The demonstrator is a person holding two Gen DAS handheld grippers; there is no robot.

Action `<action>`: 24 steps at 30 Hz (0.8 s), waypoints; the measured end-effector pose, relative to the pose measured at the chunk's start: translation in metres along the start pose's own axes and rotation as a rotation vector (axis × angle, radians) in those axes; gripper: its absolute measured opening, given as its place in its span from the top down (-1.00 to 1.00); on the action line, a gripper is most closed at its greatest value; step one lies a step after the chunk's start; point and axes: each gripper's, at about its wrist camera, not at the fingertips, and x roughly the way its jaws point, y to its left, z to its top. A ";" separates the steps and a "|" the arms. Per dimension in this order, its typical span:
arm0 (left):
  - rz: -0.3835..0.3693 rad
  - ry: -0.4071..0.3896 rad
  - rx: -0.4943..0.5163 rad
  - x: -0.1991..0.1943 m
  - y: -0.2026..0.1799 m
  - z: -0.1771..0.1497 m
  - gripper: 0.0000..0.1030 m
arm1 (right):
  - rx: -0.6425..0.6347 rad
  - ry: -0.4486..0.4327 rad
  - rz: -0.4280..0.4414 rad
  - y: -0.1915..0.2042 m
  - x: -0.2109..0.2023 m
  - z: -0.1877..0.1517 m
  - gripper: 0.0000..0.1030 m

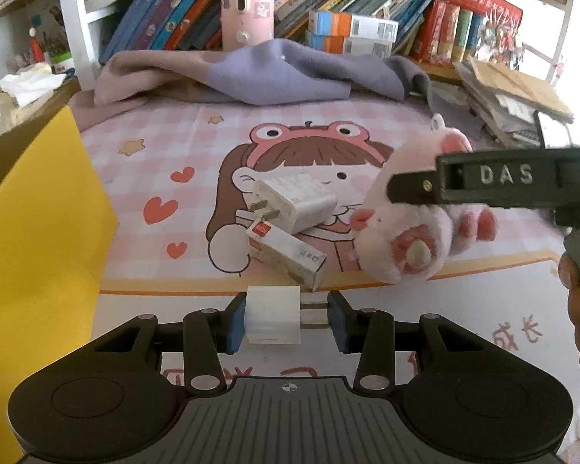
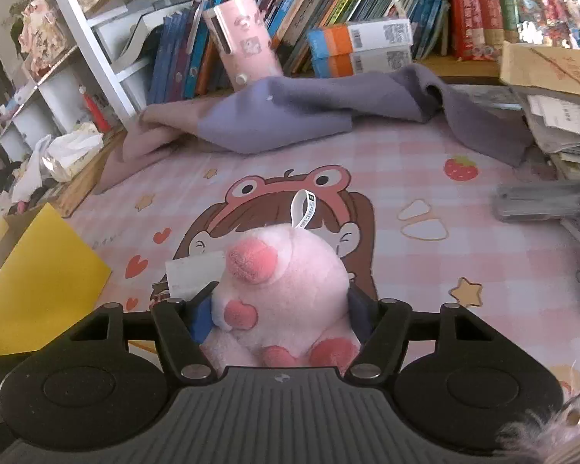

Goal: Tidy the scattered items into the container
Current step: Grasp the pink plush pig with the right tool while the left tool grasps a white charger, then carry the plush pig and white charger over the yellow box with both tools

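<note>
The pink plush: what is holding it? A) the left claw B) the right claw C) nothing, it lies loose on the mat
B: the right claw is shut on the pink plush, its fingers pressing both sides, while the left claw holds a white plug.

both cameras sit low over the mat (image 1: 290, 123), facing the bookshelf (image 2: 328, 0). the left view looks from nearer the front edge; the right sits further in. both share the blanket (image 1: 274, 73).
</note>
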 end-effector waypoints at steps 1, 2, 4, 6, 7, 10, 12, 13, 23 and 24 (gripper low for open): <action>-0.003 -0.007 -0.002 -0.004 0.000 0.000 0.19 | -0.004 -0.003 0.000 0.000 -0.004 -0.001 -0.25; -0.008 -0.012 -0.004 -0.008 0.000 0.000 0.19 | -0.009 -0.005 0.000 -0.001 -0.009 -0.002 -0.25; -0.019 -0.022 -0.009 -0.016 -0.001 -0.001 0.19 | -0.018 -0.004 0.000 -0.001 -0.018 -0.005 -0.25; -0.036 -0.033 -0.012 -0.025 -0.002 -0.003 0.19 | -0.028 -0.003 -0.004 -0.001 -0.027 -0.009 -0.26; -0.045 -0.038 -0.013 -0.029 -0.002 -0.003 0.19 | -0.035 -0.001 -0.003 -0.001 -0.031 -0.011 -0.26; -0.072 -0.054 -0.015 -0.042 -0.003 -0.005 0.19 | -0.059 -0.011 -0.012 0.001 -0.047 -0.017 -0.26; -0.086 -0.066 -0.005 -0.050 -0.006 -0.005 0.19 | -0.077 -0.019 -0.020 0.003 -0.059 -0.021 -0.26; -0.091 -0.074 0.003 -0.055 -0.006 -0.006 0.19 | -0.082 -0.021 -0.024 0.004 -0.065 -0.024 -0.26; -0.157 -0.126 0.020 -0.109 0.007 -0.019 0.19 | -0.115 -0.002 -0.019 0.030 -0.113 -0.051 -0.26; -0.168 -0.130 0.019 -0.114 0.009 -0.021 0.19 | -0.125 -0.002 -0.019 0.035 -0.118 -0.053 -0.26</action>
